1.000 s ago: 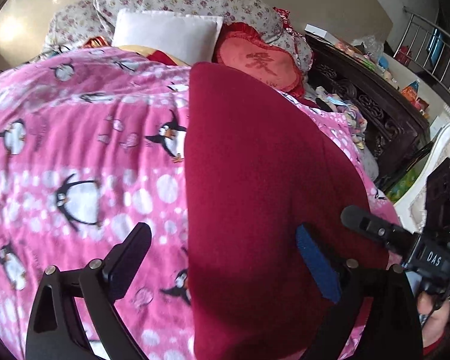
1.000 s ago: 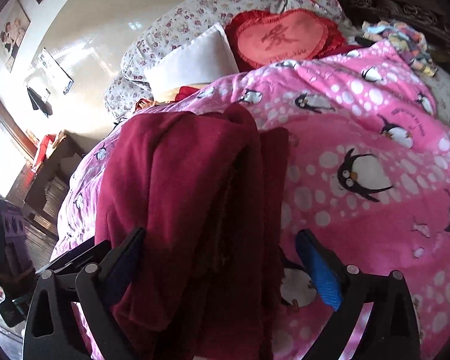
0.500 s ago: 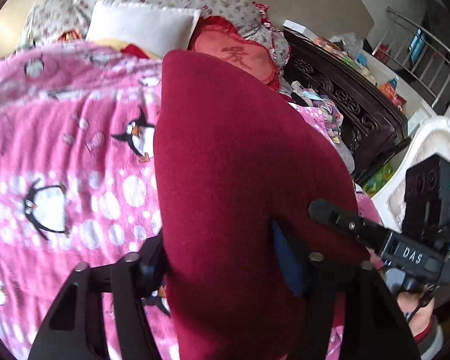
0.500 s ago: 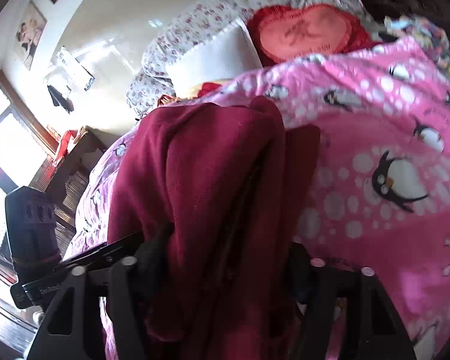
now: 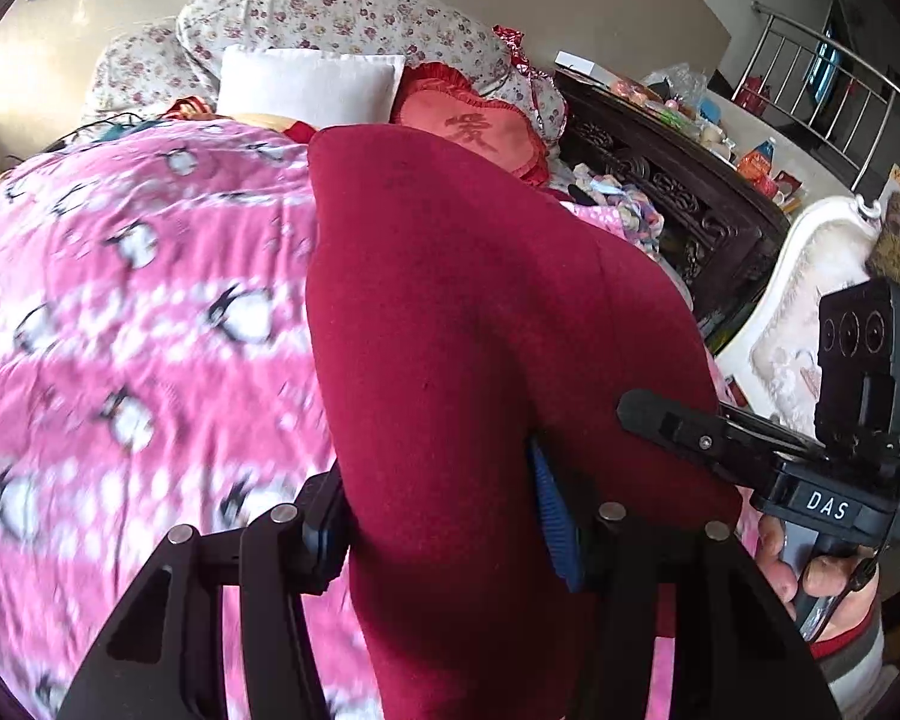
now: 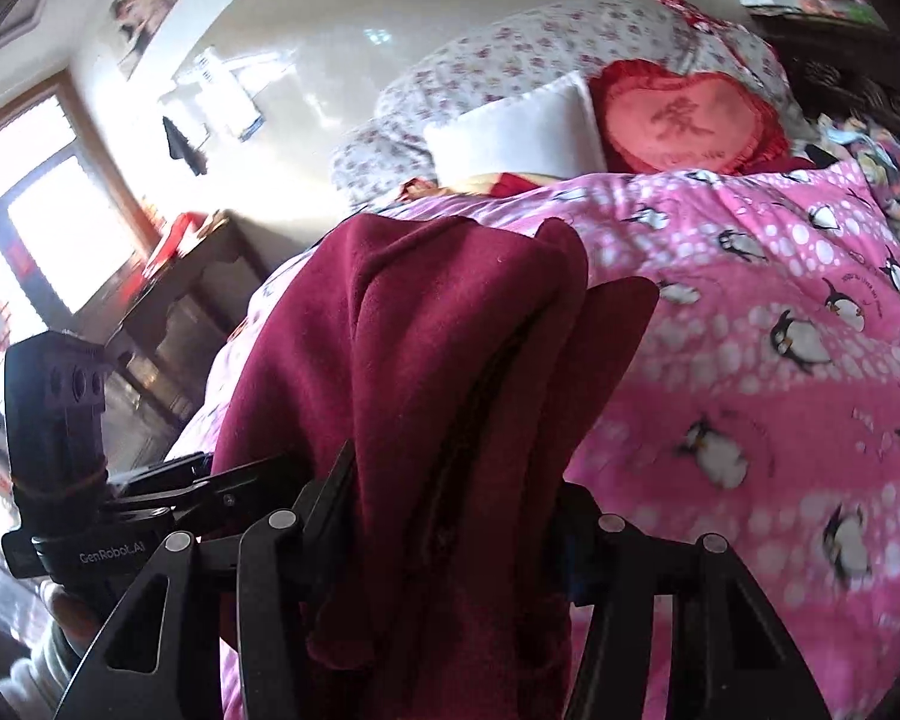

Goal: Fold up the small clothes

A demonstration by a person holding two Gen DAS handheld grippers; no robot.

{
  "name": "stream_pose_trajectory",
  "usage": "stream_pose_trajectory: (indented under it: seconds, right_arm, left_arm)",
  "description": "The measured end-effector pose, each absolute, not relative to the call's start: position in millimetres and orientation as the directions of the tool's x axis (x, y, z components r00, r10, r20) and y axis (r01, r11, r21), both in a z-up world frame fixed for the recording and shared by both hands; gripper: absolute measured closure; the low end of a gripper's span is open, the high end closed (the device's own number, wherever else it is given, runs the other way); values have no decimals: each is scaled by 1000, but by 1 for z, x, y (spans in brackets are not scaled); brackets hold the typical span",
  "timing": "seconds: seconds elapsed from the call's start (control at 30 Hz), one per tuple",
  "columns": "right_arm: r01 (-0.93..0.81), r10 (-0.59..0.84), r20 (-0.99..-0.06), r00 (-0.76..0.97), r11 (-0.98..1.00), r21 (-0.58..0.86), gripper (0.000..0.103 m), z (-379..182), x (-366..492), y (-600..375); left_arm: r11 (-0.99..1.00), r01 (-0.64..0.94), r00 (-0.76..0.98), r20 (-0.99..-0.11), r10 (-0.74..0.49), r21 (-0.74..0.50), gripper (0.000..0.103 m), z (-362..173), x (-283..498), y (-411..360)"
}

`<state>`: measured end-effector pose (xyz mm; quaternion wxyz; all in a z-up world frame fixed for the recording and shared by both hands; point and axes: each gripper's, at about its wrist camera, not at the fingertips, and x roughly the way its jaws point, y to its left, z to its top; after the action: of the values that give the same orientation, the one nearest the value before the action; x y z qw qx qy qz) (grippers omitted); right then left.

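Two sets of tongs are pinching the near end of a dark red garment [image 5: 480, 312] above a bed spread with a pink penguin blanket [image 5: 138, 300]. The left tongs [image 5: 444, 531], whose jaws have just been closing, are clamping the smooth folded edge; the right tongs [image 6: 450, 528], also just closing, are gripping a thicker bunch of layers. The far end is trailing toward the pillows [image 5: 306, 84]. The risk lies in that bulky bunch: inner layers are likely sitting loose, and an uneven lift could be letting them slide out, skewing the fold or dragging the blanket.
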<state>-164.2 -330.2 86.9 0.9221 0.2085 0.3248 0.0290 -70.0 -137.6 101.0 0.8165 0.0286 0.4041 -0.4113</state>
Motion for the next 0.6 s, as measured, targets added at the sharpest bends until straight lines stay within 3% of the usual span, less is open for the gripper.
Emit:
stream_pose_trajectory:
  seconds: [0.33,0.4,0.43,0.5,0.6]
  right_arm:
    - [125,252,-648,718,870,477,44,30,-196,-302]
    - [166,242,-691,681,868,467,40,11,-193,-305]
    - [179,246,-691,679,858,481,34,5,-194,-308]
    - [190,260,-677,688,837,514,31,2,-198,-315]
    - [207,218,-663,716,841,500,31,18,-209,-320]
  left_arm:
    - [712,655,333,-749,-573,-253,50,46,-108,-109]
    - [725,640,322,-769,-553,-253,43,28,-106,-110]
    - [734,631,334,-767,-548,-250,40,23,-106,-107]
    - [758,613,382,-756,-532,-224,25,24,-107,-102]
    - [784,599,434,-759,-486,-160,23,32,-111,-98]
